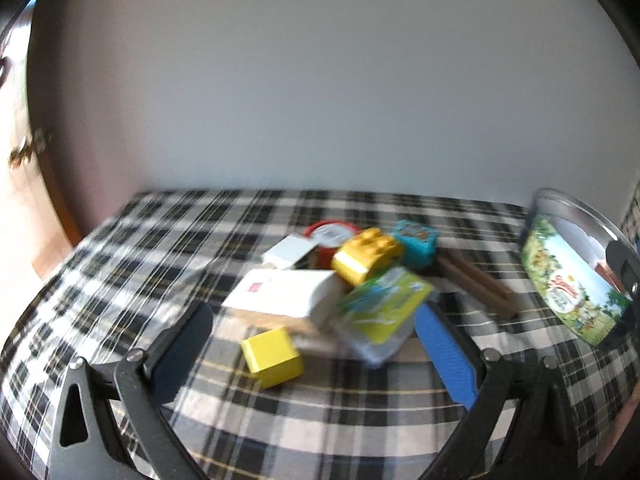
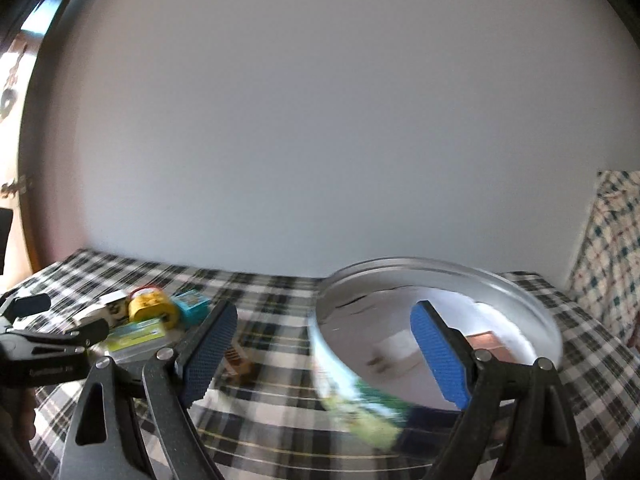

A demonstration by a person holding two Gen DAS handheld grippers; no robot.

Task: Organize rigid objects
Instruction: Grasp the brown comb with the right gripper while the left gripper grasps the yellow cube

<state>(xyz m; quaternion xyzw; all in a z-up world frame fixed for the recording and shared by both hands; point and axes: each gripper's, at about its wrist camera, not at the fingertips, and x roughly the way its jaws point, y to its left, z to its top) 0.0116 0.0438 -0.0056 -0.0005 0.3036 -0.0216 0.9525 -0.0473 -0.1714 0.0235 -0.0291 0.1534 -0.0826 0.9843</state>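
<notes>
A jumble of small items lies on the plaid tablecloth (image 1: 120, 280): a yellow cube (image 1: 272, 356), a white box (image 1: 280, 292), a green packet (image 1: 380, 308), a yellow toy brick (image 1: 364, 256), a teal piece (image 1: 414, 242) and a red-rimmed lid (image 1: 330, 236). My left gripper (image 1: 316, 346) hovers open just in front of the pile, with the cube low between its fingers and untouched. A round metal tin (image 2: 440, 268) with a printed wall stands to the right. My right gripper (image 2: 326, 350) is open, straddling the tin's near wall without pressing it.
Brown wooden sticks (image 1: 476, 284) lie between the pile and the tin (image 1: 576, 276). Inside the tin rest a white piece (image 2: 396, 348) and a brown block (image 2: 484, 340). A plain wall backs the table. Patterned cloth (image 2: 612, 248) hangs at far right. The left gripper (image 2: 52, 332) shows at that view's left edge.
</notes>
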